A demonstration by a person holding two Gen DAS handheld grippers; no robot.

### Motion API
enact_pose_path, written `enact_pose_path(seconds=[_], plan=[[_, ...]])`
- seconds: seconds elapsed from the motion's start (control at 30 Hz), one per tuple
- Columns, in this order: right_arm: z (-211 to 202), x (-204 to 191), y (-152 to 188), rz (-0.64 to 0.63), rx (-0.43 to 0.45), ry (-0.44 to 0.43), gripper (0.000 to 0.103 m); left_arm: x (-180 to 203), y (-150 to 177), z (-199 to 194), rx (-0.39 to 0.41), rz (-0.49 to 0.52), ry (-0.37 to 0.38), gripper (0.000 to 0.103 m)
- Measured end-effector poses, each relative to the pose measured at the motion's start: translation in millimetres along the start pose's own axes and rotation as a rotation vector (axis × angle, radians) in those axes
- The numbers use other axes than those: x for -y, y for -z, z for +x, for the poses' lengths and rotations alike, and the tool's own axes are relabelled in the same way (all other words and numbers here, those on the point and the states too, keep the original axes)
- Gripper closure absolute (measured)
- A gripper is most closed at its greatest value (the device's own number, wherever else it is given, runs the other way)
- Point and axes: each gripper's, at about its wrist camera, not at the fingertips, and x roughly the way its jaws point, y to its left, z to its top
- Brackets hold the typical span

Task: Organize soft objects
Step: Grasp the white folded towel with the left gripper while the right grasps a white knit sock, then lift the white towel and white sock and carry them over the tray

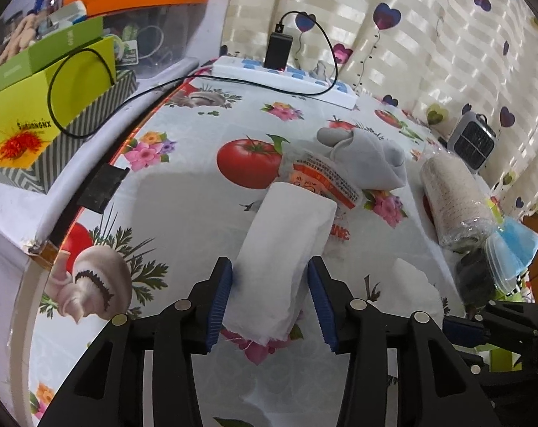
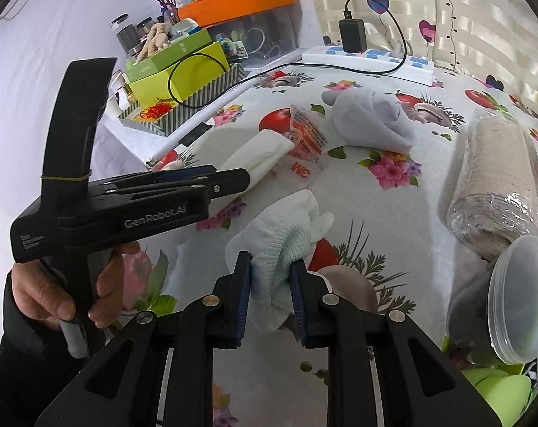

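A folded white cloth (image 1: 286,245) lies on the printed tablecloth between the jaws of my left gripper (image 1: 269,281); the blue pads stand on either side of it, the left one touching, the right a little apart. It also shows in the right wrist view (image 2: 258,154), with the left gripper (image 2: 245,178) around its near end. My right gripper (image 2: 270,277) is shut on a crumpled white and pale-green cloth (image 2: 283,235). A grey sock bundle (image 1: 372,156) and an orange-printed plastic packet (image 1: 322,178) lie behind.
A wrapped beige roll (image 1: 454,199) lies at the right, with blue face masks (image 1: 518,245) and a clear plastic lid (image 2: 521,299) by it. A white power strip (image 1: 286,78) with charger and cable sits at the back. Green boxes (image 1: 48,85) stand at the left.
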Motion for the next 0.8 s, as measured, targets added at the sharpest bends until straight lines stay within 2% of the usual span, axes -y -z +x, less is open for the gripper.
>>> enact_pose_path(seconds=[0.3, 0.53, 0.8], plan=[[-1.8, 1.6, 0.5, 0.003, 0.007, 0.005, 0.081, 4.0, 0.1, 9.1, -0.009, 0.050, -0.031, 0.059], [-10.1, 2.0, 2.0, 0.005, 0.030, 0.011, 0.081, 4.0, 3.7, 2.7, 0.011, 0.024, -0.030, 0.076], [-28.9, -0.9, 6.0, 0.005, 0.065, 0.012, 0.081, 3.2, 15.1, -12.8, 0.020, -0.022, -0.012, 0.082]])
